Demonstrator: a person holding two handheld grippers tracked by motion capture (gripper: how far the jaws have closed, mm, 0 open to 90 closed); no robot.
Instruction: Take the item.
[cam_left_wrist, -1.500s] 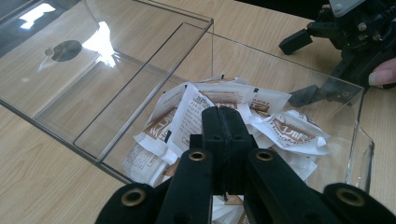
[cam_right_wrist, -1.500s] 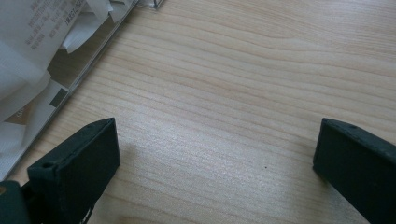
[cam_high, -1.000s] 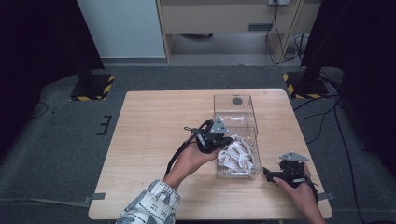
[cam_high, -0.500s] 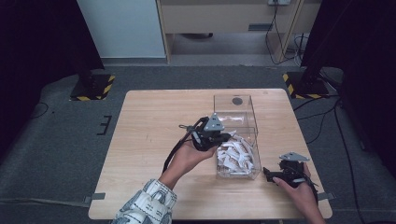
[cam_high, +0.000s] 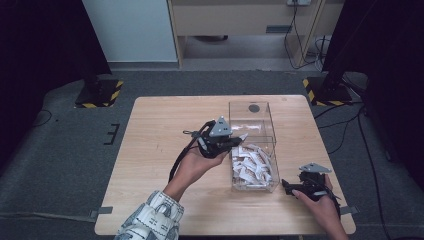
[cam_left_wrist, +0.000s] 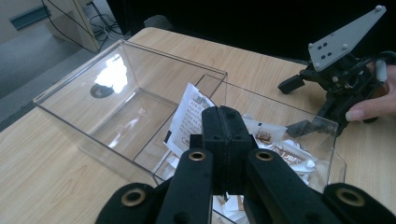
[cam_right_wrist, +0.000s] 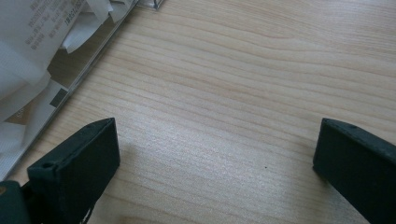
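A clear plastic box (cam_high: 231, 120) with two compartments stands on the wooden table (cam_high: 160, 135). Its near compartment holds several white paper packets (cam_high: 254, 166); the far compartment (cam_high: 249, 120) holds none. My left gripper (cam_high: 239, 140) hovers at the box's left side by the divider, shut on a white printed packet (cam_high: 243, 136). In the left gripper view the closed jaws (cam_left_wrist: 223, 114) pinch that packet (cam_left_wrist: 189, 116) above the box (cam_left_wrist: 116, 135). My right gripper (cam_high: 287, 186) rests low on the table, right of the box. It stands open, with bare wood between its jaws (cam_right_wrist: 215, 140).
A dark round mark (cam_high: 254, 107) shows at the far end of the box. In the left gripper view the right gripper (cam_left_wrist: 296, 105) and a hand sit beyond the box. The table's near right edge lies close to the right hand (cam_high: 325, 212).
My left gripper has drifted a little to the left and away from the packet pile, still holding the packet. The right gripper has stayed put.
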